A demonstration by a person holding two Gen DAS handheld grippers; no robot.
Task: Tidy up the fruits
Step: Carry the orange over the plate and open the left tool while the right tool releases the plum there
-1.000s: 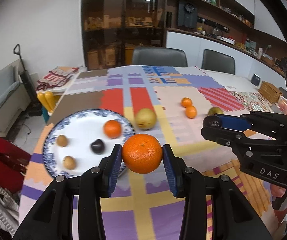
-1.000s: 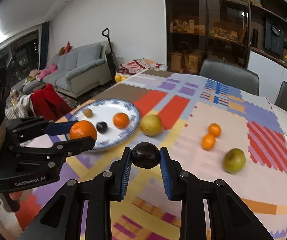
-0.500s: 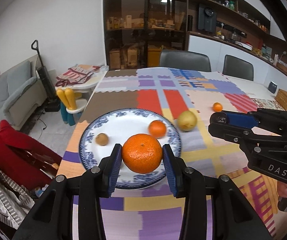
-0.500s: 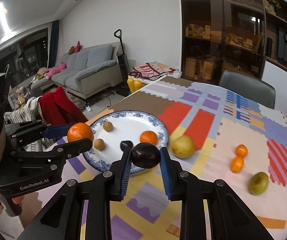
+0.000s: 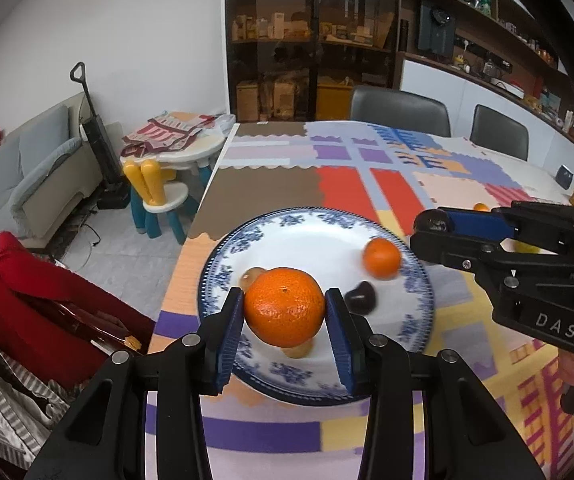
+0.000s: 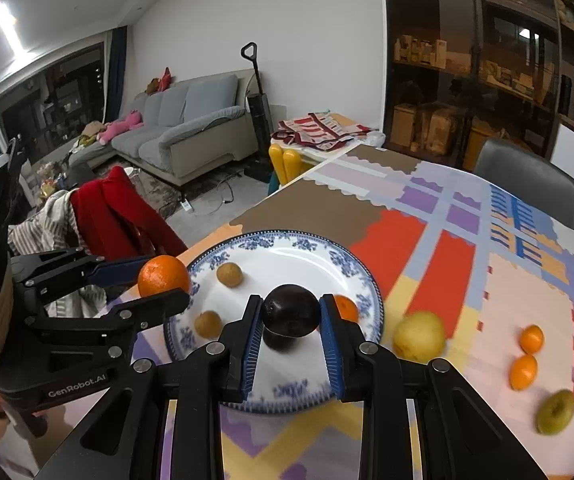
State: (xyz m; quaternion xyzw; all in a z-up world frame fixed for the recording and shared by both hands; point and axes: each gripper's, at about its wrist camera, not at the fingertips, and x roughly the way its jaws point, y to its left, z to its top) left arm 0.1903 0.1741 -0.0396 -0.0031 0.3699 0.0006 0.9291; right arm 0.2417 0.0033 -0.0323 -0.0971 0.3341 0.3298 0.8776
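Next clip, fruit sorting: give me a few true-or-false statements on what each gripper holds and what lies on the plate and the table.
1. The left gripper holds an orange. True.
2. The right gripper is empty. False: it is shut on a dark plum.
3. The blue-rimmed plate has no fruit on it. False: two small brown fruits and a small orange lie on it, among others.
4. Two small oranges lie on the tablecloth off the plate. True.
5. A yellow pear lies just beside the plate. True.

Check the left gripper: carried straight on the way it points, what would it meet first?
Probably the blue-rimmed plate: the left gripper, shut on the orange, points down at its white centre. Depth is unclear.
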